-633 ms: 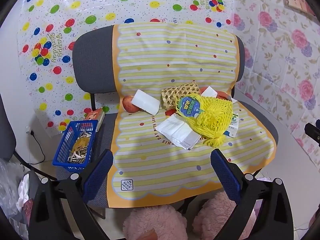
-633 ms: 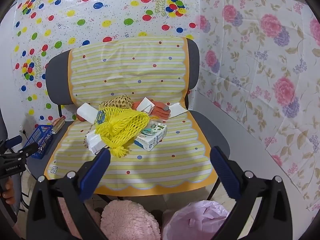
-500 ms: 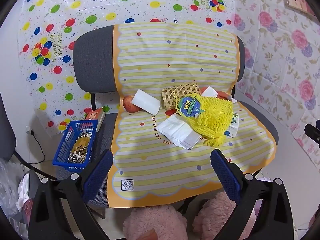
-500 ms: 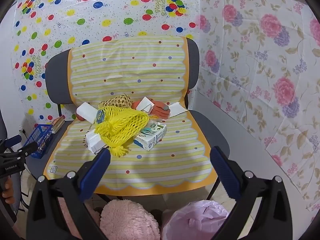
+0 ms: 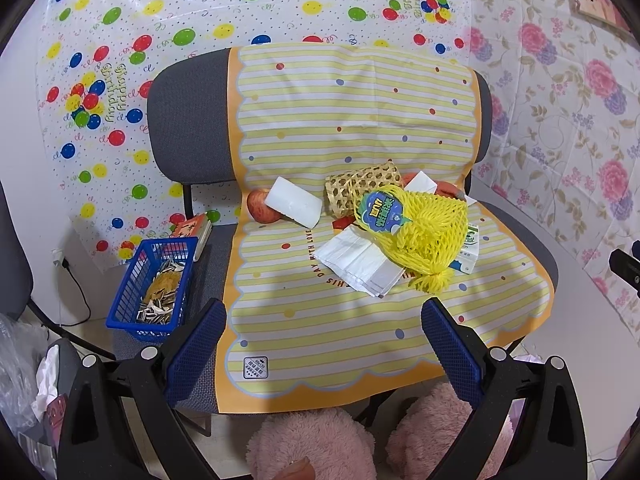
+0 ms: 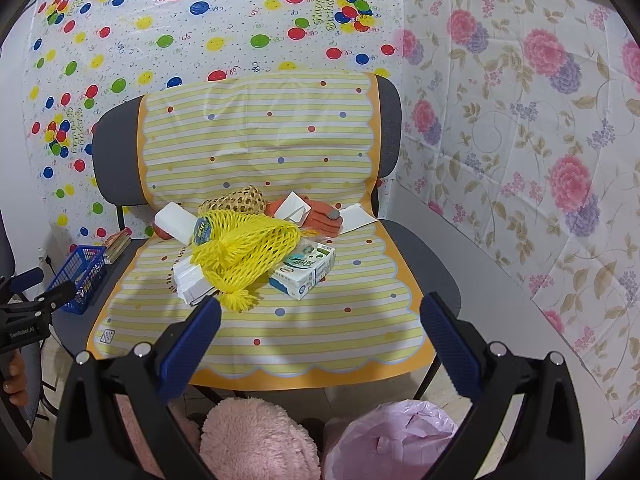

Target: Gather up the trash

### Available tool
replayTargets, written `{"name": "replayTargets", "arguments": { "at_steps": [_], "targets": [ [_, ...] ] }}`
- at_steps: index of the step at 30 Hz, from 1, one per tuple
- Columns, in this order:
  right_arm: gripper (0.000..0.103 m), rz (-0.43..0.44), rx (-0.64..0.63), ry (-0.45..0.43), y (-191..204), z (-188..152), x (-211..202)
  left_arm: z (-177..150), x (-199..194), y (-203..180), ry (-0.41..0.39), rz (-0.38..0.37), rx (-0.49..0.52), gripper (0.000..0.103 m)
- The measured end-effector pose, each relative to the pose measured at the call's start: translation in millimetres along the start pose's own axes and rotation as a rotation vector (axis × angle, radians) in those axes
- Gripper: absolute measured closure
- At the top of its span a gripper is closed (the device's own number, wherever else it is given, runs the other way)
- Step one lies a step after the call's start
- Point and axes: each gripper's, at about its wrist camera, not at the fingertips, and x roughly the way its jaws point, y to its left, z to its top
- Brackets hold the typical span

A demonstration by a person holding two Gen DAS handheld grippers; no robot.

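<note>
A grey padded double chair [image 5: 188, 120] draped with a yellow-and-white striped plastic sheet [image 5: 340, 128] carries a heap of trash. On the seat lies a yellow mesh net bag [image 5: 428, 236] with a green-blue label, resting partly over a stack of folded white paper napkins [image 5: 356, 260] and a small white-and-green drink carton [image 6: 306, 270]. Behind these sit a woven straw tube [image 5: 360, 188], a white rectangular block [image 5: 296, 202] leaning on a red apple [image 5: 258, 210], and an orange knit glove [image 6: 324, 218]. At the seat's left end, a blue plastic basket [image 5: 132, 276] holds sunflower seed shells and yellowish scraps. A pink plastic bag [image 6: 396, 438] stands open on the floor below. The left gripper [image 5: 324, 344] and right gripper [image 6: 320, 340] both hover before the seat, jaws spread wide and holding nothing.
</note>
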Motion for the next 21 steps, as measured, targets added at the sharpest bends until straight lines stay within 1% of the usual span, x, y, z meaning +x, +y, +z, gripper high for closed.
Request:
{"name": "replayTargets", "arguments": {
  "at_steps": [21],
  "targets": [
    [0.006,0.003,-0.001,-0.004,0.7,-1.2,0.3,-0.4,-0.2,2.2,0.002,-0.002,-0.001,0.006]
  ]
}}
